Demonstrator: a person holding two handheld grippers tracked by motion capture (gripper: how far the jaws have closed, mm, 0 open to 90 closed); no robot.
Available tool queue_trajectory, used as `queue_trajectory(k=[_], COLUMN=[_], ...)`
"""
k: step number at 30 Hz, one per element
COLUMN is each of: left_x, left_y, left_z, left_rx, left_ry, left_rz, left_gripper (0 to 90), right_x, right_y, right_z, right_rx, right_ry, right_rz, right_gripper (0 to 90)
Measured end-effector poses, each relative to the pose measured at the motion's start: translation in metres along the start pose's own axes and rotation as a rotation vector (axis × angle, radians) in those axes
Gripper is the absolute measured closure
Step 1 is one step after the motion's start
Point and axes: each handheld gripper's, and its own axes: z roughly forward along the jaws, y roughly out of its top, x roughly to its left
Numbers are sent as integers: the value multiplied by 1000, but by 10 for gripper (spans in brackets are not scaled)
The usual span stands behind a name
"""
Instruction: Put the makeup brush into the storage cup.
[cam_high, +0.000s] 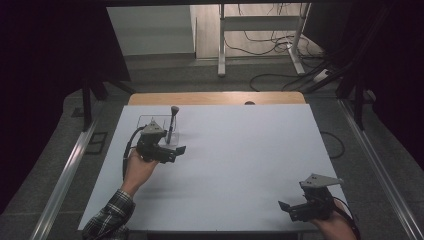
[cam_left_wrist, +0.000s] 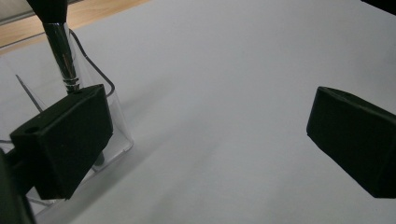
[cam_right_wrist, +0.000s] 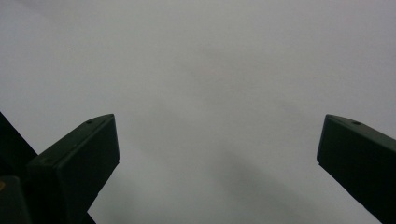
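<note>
A makeup brush (cam_high: 172, 121) with a shiny metal handle (cam_left_wrist: 63, 53) stands upright in a clear plastic holder (cam_high: 150, 122) at the back left of the white table sheet (cam_high: 225, 160). My left gripper (cam_high: 174, 152) sits just in front of the holder, open, jaws wide apart with nothing between them; in the left gripper view (cam_left_wrist: 210, 140) its left jaw overlaps the holder's corner (cam_left_wrist: 119, 140). My right gripper (cam_high: 292, 209) rests open near the front right corner of the sheet, above bare white surface (cam_right_wrist: 215, 163).
A wooden table edge (cam_high: 215, 98) shows beyond the sheet. Metal rails (cam_high: 65, 175) run along both sides of the table. Farther back stand a white frame (cam_high: 260, 30) and loose cables (cam_high: 280, 80) on the floor.
</note>
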Motion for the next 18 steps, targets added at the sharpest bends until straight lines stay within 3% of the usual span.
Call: queue_trajectory(k=[18], left_x=[-10], left_y=[-10], left_z=[-7], left_rx=[6], left_ry=[-16], left_rz=[-8], left_gripper=[0], right_x=[-1], right_y=[0], right_z=[-1], right_rx=[-10], right_ry=[7], right_rz=[5], right_gripper=[0])
